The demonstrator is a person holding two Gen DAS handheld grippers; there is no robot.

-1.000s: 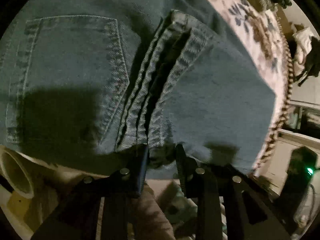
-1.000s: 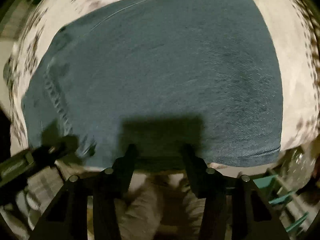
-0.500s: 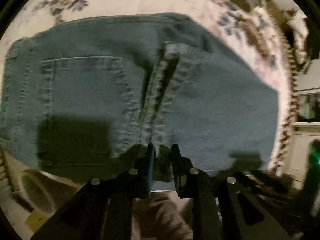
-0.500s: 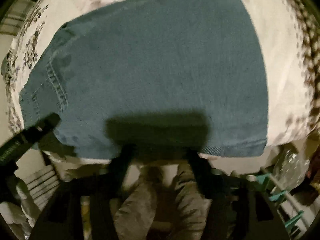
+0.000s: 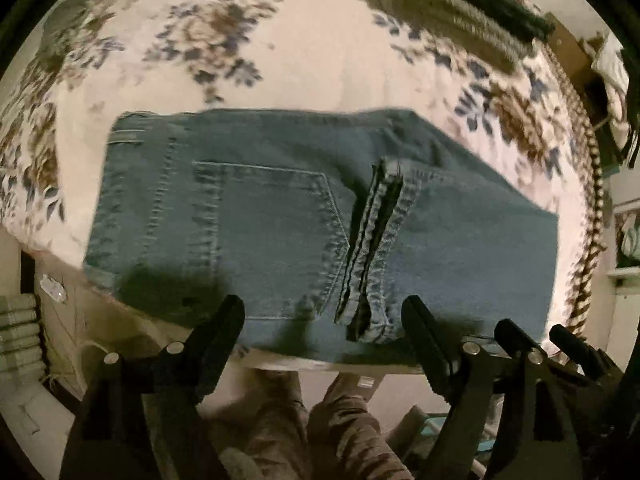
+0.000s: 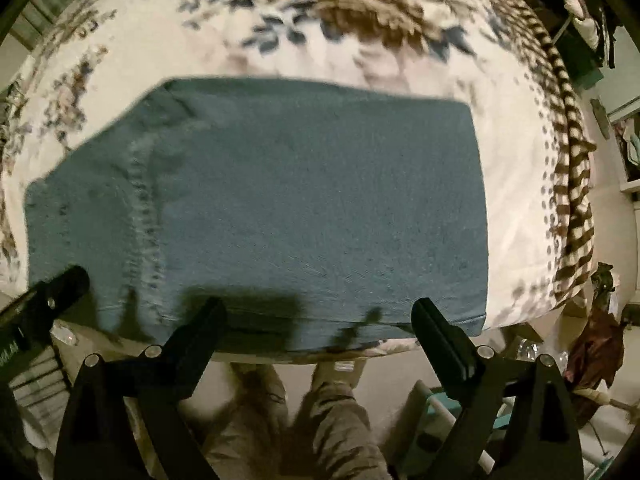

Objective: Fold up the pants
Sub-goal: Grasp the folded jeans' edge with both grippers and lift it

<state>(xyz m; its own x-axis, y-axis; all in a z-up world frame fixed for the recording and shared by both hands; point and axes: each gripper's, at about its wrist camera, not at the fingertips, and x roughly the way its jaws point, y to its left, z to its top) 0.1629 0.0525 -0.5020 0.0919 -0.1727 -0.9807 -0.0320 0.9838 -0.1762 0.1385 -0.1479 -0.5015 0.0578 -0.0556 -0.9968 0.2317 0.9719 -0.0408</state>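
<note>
Blue jeans [image 5: 280, 224] lie folded into a compact rectangle at the near edge of a floral bedspread [image 5: 248, 48]. A back pocket shows on the left and the leg hems [image 5: 376, 248] lie across the top. My left gripper [image 5: 322, 312] is open and empty, held above the jeans' near edge. In the right wrist view the folded jeans [image 6: 312, 200] show a plain denim face. My right gripper [image 6: 318, 316] is open and empty over the near edge. The left gripper's finger [image 6: 52, 292] shows at the left there.
A brown striped blanket border [image 6: 568, 152] runs down the bed's right side. A ribbed cushion [image 5: 452, 12] lies at the bed's far right. The person's legs [image 5: 320, 424] stand below, by the bed's edge. Clutter and teal shelving [image 6: 440, 412] sit on the floor at right.
My left gripper let go of the hem fold and opened wide. Both grippers pulled up and back from the jeans, which now lie free on the bed.
</note>
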